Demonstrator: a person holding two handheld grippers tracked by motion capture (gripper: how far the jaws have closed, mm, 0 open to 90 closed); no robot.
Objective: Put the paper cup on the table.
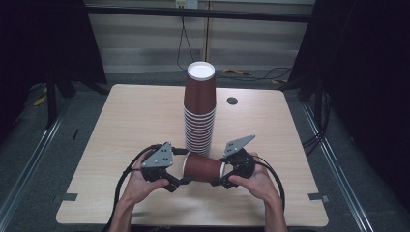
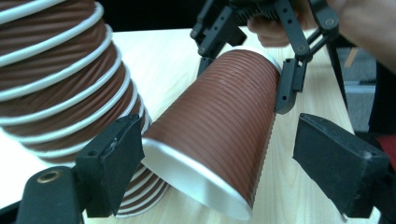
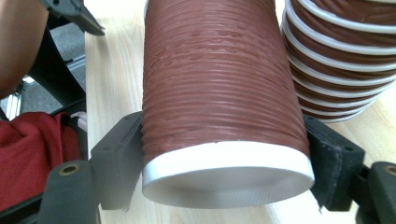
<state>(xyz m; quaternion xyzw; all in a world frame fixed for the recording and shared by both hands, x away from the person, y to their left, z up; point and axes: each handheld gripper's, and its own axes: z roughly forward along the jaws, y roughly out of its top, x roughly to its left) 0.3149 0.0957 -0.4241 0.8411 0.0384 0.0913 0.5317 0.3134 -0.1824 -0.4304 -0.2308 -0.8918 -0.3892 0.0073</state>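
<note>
A single brown ribbed paper cup [image 1: 203, 166] lies on its side, held just above the wooden table [image 1: 125, 125] in front of a tall upside-down stack of the same cups [image 1: 199, 111]. My right gripper [image 1: 220, 182] is shut on the cup [image 3: 219, 79] just behind its white rolled rim, with both pads pressed to its wall. My left gripper [image 1: 183, 182] is at the other end. In the left gripper view its jaws stand wide around the cup's base [image 2: 196, 182]: one pad touches the base edge and the other stands apart. The right gripper [image 2: 247, 65] shows beyond.
The stack [image 2: 56, 70] stands right beside the held cup, close to my left jaw. A small black round cap [image 1: 232, 100] sits in the table at the back right. Cables lie on the floor behind. A red cloth [image 3: 28, 158] shows below the table edge.
</note>
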